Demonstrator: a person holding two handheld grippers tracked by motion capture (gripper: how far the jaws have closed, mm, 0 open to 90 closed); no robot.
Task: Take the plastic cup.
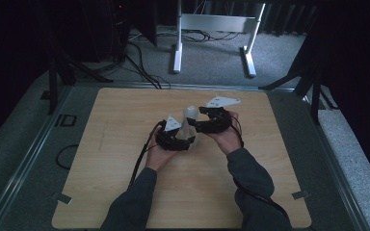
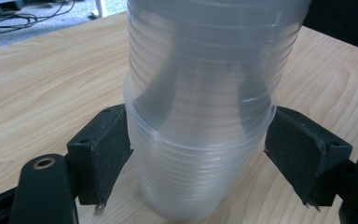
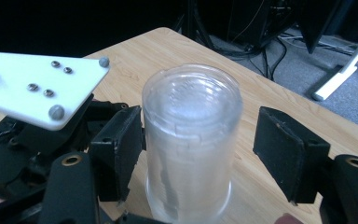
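In the high view, a stack of clear plastic cups stands upside down near the middle of the wooden worktop, between the left gripper and the right gripper. In the left gripper view, the jaws press both sides of the stack's lower part. In the right gripper view, the jaws stand apart around the stack: the left one touches it, the right one stands clear.

stack of clear cups cut off at top edge, cup count unreadable
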